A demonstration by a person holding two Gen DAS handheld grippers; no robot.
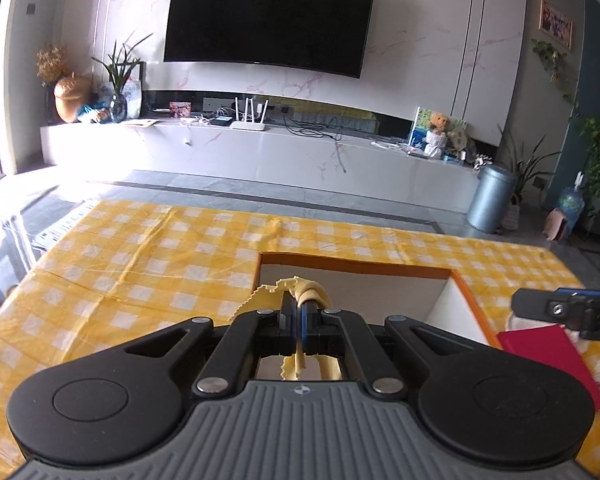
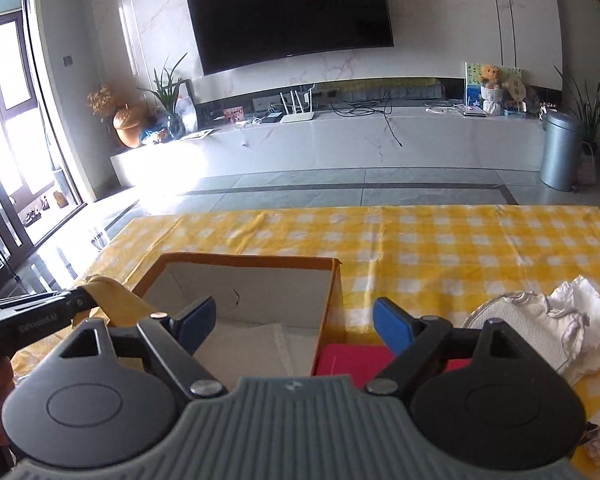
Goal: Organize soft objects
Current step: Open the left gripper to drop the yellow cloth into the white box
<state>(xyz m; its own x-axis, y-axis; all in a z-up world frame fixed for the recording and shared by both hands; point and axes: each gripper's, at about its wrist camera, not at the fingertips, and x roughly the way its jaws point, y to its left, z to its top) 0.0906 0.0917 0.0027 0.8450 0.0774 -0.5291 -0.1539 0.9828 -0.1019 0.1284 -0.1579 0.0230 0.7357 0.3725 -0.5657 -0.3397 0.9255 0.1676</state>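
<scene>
From the left wrist, the left gripper pinched a yellow cloth above the near edge of the box; a red pad lay right.

From the right wrist, the right gripper stood spread and empty over the box's right wall, white cloths lying right on the table.

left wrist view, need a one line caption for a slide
Left gripper clamped shut on a yellow cloth above the open orange-rimmed box on the yellow checked tablecloth.
</scene>
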